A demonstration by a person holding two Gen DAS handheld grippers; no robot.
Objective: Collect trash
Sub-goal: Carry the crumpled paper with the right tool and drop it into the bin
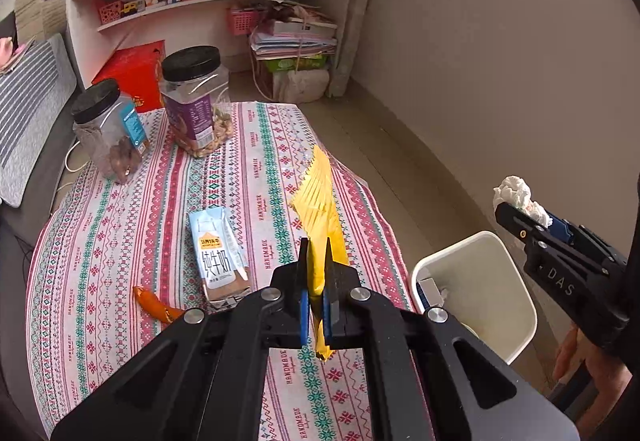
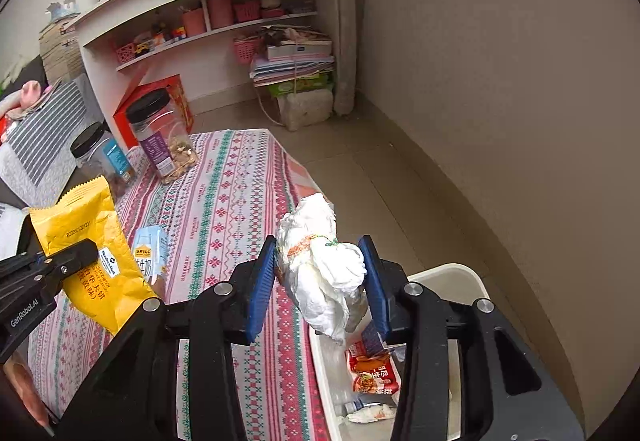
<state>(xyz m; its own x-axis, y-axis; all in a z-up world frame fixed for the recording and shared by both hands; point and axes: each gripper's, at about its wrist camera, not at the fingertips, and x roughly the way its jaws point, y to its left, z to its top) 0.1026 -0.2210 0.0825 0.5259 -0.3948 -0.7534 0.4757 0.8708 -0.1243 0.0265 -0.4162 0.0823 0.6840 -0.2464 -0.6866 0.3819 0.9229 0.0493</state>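
Left claw [image 1: 316, 253] clamping yellow wrapper [image 1: 320, 197], right claw [image 2: 320, 265] gripping crumpled tissue [image 2: 320, 265]

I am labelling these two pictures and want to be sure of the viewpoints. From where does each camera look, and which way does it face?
Left wrist: sits on the left gripper, looks down over the table; its fingers clamp a yellow wrapper; the right gripper and a hand show at right.
Right wrist: sits on the right gripper, looks over the bin; a crumpled tissue sits between its fingers.
Shared: table, wrapper, tissue, bin, milk carton, jars, shelves.
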